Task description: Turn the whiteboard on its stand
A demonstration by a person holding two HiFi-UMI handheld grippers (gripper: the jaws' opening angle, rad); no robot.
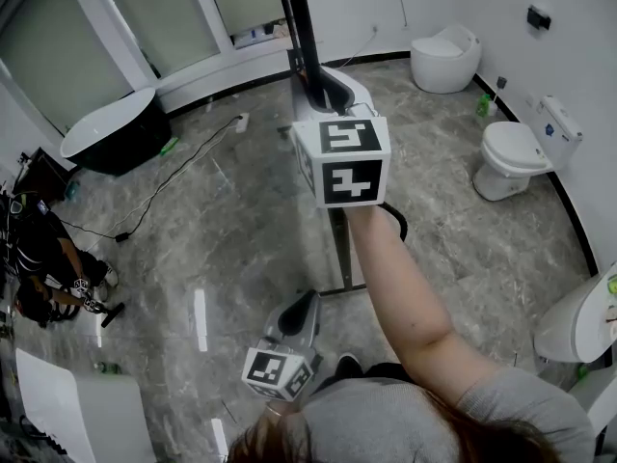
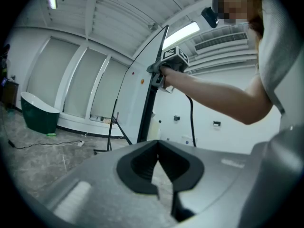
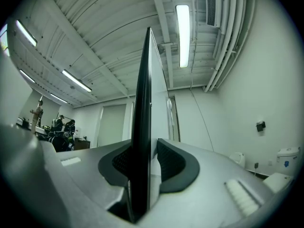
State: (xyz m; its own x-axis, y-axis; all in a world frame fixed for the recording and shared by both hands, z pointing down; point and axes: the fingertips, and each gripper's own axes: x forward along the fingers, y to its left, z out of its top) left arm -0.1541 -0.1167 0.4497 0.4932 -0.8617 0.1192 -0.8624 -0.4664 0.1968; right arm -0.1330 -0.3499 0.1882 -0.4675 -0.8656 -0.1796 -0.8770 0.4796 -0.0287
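Note:
The whiteboard (image 1: 299,27) shows edge-on from above as a thin dark line, on a metal stand (image 1: 339,249). My right gripper (image 1: 323,90) is raised on an outstretched arm and is shut on the board's dark frame edge (image 3: 142,127), which runs up between its pads. From the left gripper view, the board's white face (image 2: 135,94) stands upright with the right gripper (image 2: 164,72) clamped on its edge. My left gripper (image 1: 307,302) hangs low near the person's body, away from the board; its pads (image 2: 142,167) meet at the tips with nothing between them.
A black bathtub (image 1: 111,133) stands at the far left, with a cable (image 1: 174,177) trailing over the marble floor. Two toilets (image 1: 516,157) (image 1: 445,56) and a white basin (image 1: 578,321) line the right wall. Gear on a tripod (image 1: 39,258) sits at the left edge.

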